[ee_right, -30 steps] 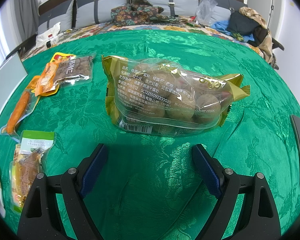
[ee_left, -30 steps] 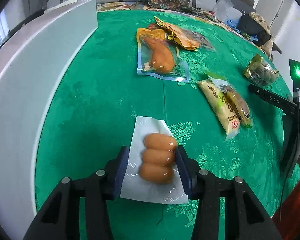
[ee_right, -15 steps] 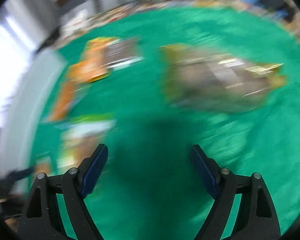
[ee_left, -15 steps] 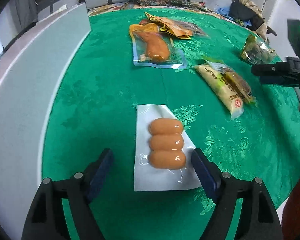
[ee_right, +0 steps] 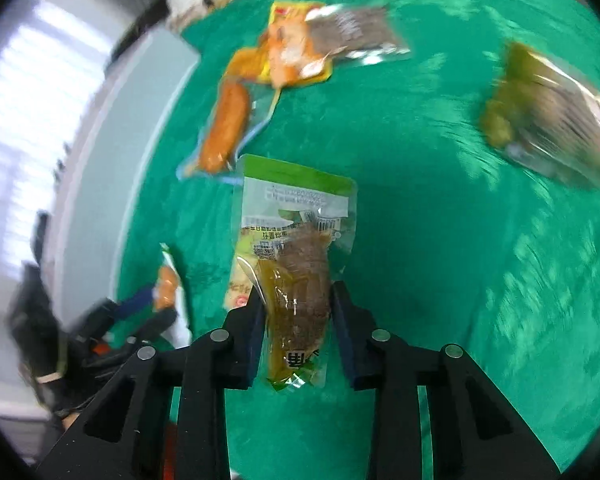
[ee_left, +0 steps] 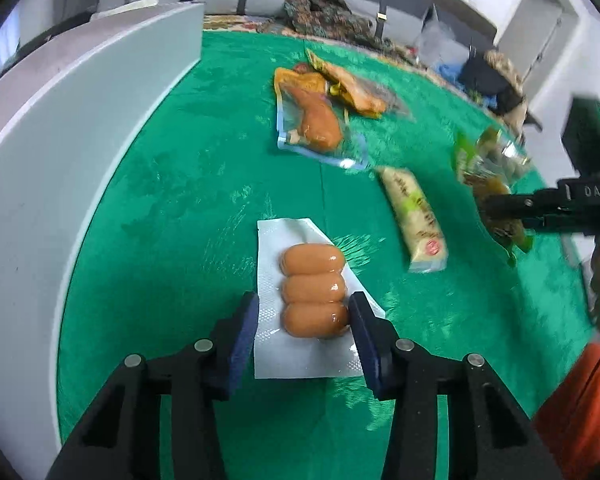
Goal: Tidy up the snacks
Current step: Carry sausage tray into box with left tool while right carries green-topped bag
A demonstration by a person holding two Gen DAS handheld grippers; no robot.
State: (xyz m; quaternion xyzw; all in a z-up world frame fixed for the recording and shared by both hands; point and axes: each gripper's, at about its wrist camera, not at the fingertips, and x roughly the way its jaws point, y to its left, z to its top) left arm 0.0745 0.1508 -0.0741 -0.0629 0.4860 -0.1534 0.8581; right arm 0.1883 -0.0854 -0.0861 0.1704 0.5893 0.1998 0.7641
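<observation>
Both hands were mid-grab over the green tablecloth (ee_left: 171, 184) as the snack sorting went on. The left gripper (ee_left: 302, 320) had just closed its jaws on the sausage pack (ee_left: 314, 292), pinching the nearest of three sausages at the 6 o'clock edge of its view. The right gripper (ee_right: 295, 308) had likewise just been closing and squeezed the lower end of a green-topped pouch (ee_right: 295, 240), which lay straight ahead toward 12 o'clock.

Either grip looked at risk. The sausage pack was held only by its near end, so its slick white film could slide out or droop on lifting. The pouch was caught low, leaving most of its length hanging forward, and it partly overlapped a pale yellow packet (ee_left: 416, 216), which might be dragged along.

Motion blur smeared the bag of brown nuts (ee_right: 556, 120) at 2 o'clock in the right view. The grey-white panel (ee_left: 59, 152) at 9 o'clock ran off frame, its purpose unclear. Print on every wrapper was unreadable.
</observation>
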